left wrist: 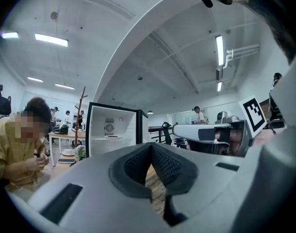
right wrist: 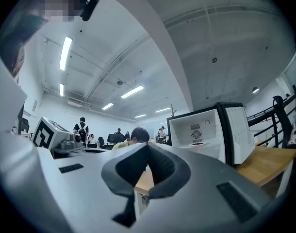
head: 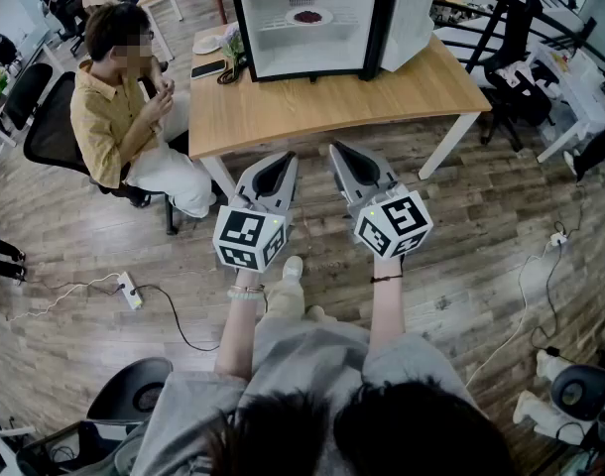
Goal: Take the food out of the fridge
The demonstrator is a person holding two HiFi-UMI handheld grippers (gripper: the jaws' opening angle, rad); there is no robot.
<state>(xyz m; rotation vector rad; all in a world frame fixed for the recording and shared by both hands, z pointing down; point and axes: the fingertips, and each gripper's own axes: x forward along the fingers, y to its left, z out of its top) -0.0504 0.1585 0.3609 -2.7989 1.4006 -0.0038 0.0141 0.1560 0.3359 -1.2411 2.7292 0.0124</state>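
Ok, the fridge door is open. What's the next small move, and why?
Probably step toward the table and open the right gripper: it is shut and empty, well short of the fridge, where the plate of food sits inside.

I count one fridge (head: pixel 283 28), one plate of food (head: pixel 308 16) inside, one counter (head: pixel 332 102), one phone (head: pixel 208 68), one seated person (head: pixel 119 107), two claws: left claw (head: pixel 285 158), right claw (head: pixel 339 151).
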